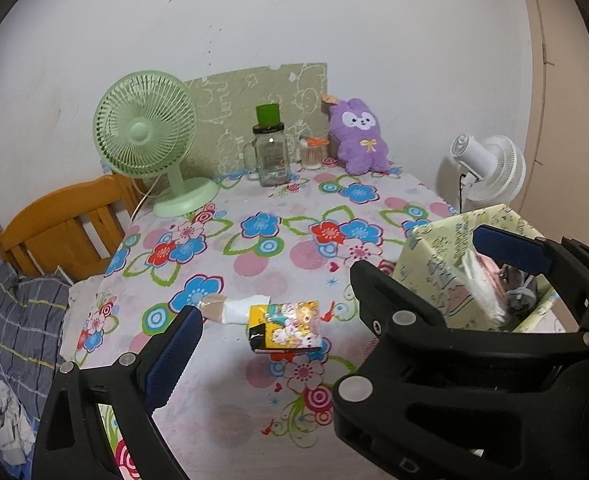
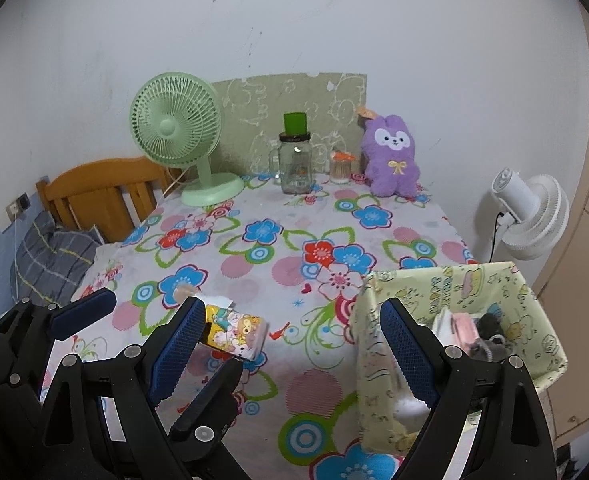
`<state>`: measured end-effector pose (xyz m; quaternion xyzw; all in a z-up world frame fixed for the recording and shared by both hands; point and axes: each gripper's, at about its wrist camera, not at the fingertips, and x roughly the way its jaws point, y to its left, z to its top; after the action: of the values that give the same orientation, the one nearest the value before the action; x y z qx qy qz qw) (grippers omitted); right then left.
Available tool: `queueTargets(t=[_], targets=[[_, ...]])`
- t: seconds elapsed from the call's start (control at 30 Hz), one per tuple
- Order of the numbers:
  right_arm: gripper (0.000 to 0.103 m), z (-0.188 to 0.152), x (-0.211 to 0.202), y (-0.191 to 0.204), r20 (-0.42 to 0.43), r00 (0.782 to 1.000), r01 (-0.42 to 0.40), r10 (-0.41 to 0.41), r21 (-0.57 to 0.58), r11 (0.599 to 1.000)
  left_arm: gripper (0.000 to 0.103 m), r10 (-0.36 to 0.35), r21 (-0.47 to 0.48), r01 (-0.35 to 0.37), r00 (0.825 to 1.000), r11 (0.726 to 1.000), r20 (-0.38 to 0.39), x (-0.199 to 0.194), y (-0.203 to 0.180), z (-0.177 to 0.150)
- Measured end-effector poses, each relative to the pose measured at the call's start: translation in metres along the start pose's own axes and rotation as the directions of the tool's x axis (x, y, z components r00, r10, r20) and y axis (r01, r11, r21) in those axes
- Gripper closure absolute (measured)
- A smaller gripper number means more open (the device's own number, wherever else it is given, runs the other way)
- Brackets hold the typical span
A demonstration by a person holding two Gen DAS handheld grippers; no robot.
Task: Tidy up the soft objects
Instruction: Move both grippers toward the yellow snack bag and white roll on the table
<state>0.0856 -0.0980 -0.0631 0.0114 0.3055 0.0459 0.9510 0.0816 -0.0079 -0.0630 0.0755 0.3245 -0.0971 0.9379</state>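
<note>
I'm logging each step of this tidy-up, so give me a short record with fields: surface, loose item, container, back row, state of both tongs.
surface: table with floral cloth
loose item: yellow cartoon packet lying flat near the front edge
container: pale yellow fabric bin at the right, pink and grey items inside
back row: green fan, glass jar, purple plush
left tongs: open, empty, packet lies ahead between the jaws
right tongs: open, empty, beside the bin
</note>
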Motion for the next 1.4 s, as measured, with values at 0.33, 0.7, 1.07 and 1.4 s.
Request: queueTargets(t=[0.33,0.7,1.07,1.4], targets=[[0.006,-0.008,0.030,0.012,-0.056,0.998,-0.023,0.024,0.011,1.000,0.005,0.021,-0.008,-0.022,0.998,1.000,-0.056,0.023,0.018,-0.011],[0.006,-0.021,0.065,0.021,-0.138,0.989,-0.052,0.056,0.033,0.998,0.005,0.045,-0.020,-0.047,0.992,0.999,-0.118,0.046,0.032,-0.025],[0.006,-0.034,0.096,0.028,-0.211,0.975,-0.056,0.067,0.055,0.997,0.005,0.044,-0.022,-0.049,0.983,0.999,-0.177,0.072,0.043,-0.037],[0.006,-0.043,0.123,0.042,-0.252,0.965,-0.060,0.066,0.032,0.998,0.005,0.045,-0.047,-0.057,0.973,0.997,-0.225,0.090,0.058,-0.049]])
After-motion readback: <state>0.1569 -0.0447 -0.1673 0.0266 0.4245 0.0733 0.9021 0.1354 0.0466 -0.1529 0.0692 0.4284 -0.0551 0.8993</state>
